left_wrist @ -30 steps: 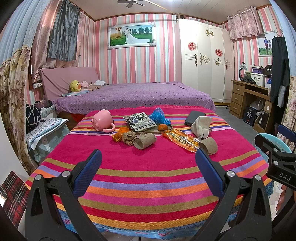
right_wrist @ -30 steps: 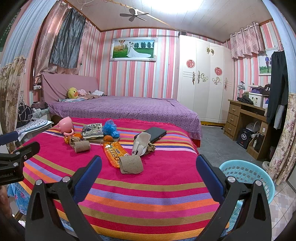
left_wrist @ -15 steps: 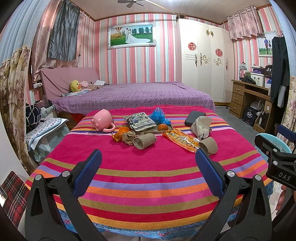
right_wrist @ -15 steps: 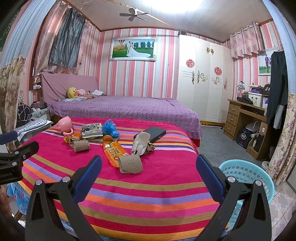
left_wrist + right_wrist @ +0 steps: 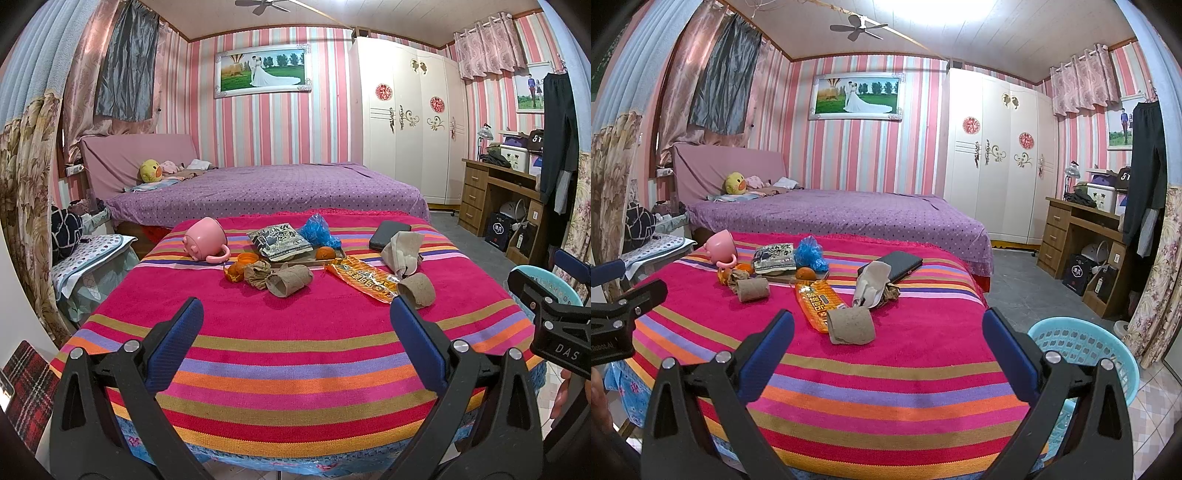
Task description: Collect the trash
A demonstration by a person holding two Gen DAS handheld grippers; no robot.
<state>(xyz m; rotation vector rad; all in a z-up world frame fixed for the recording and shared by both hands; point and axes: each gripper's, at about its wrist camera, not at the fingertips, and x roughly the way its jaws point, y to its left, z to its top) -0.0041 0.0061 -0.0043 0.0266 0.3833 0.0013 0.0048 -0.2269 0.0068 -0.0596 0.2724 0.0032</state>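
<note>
The trash lies scattered across the far half of a tabletop point(image 5: 295, 332) covered in a pink striped cloth. Nearest the right side is a cardboard tube point(image 5: 851, 325) lying on its side, touching the near end of a flattened orange snack wrapper point(image 5: 817, 300). Just beyond them sits a crumpled beige paper bag point(image 5: 871, 284), leaning against a dark flat case point(image 5: 895, 264). Toward the left, a second cardboard tube point(image 5: 290, 281) lies beside a wad of brown paper point(image 5: 258, 271) and bits of orange peel point(image 5: 236, 271). Behind these, a printed black-and-white packet point(image 5: 279, 240) and a bunched blue plastic bag point(image 5: 318, 232) rest on a flat board together with a small orange point(image 5: 325, 253). A pink mug point(image 5: 205, 240) lies tipped on its side at the far left of the group.

The left gripper point(image 5: 295, 321) hovers over the near, bare part of the cloth, its jaws spread wide and holding nothing. The right gripper point(image 5: 888, 325) hangs at the same near edge, jaws likewise spread wide and empty, with the closer tube lying just ahead between its fingers in the view. Each gripper shows at the edge of the other's view.

A light blue plastic basket point(image 5: 1082, 343) stands on the floor just off the right corner of the tabletop. Beyond the tabletop is a bed with a purple dotted cover point(image 5: 266, 188), a yellow plush duck point(image 5: 150, 170) near its headboard, a white wardrobe point(image 5: 406, 118) and a wooden desk point(image 5: 491, 188) along the right wall.
</note>
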